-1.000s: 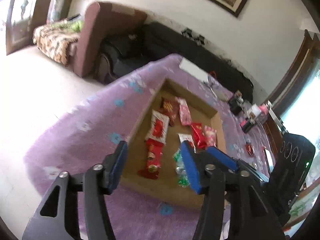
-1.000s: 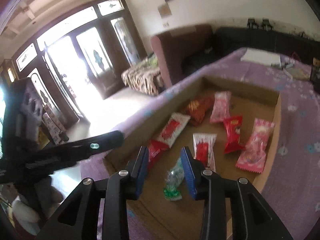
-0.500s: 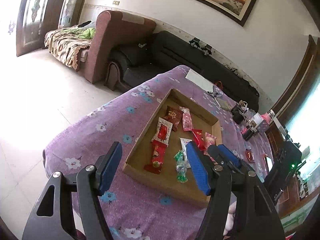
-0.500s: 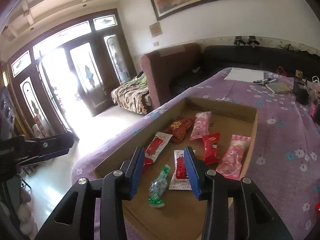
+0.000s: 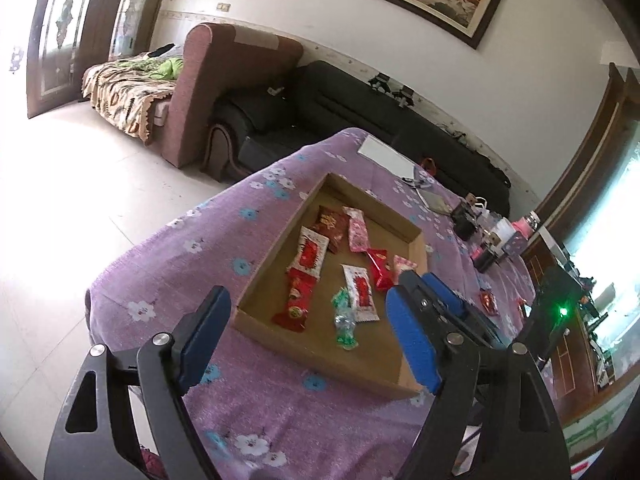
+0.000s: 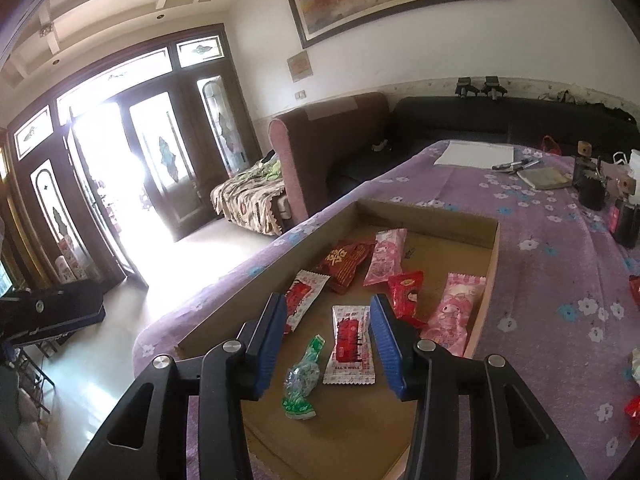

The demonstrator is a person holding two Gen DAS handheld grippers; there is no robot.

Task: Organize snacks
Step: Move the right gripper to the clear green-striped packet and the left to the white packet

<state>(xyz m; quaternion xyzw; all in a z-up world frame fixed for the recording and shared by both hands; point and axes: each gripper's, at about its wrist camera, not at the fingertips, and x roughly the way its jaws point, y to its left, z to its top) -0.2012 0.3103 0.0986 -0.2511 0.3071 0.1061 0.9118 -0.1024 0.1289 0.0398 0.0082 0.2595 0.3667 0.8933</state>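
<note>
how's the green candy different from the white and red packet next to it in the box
The green candy is a crinkled, see-through twist wrapper with green ends; the white and red packet is flat, opaque and rectangular. The candy looks smaller and lies tilted, while the packet lies nearly straight. Both rest loose on the cardboard box floor, held by neither claw.

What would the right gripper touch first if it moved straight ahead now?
Probably the white-and-red packet lying in the cardboard tray, centred between the open right gripper fingers; depth is unclear.
</note>
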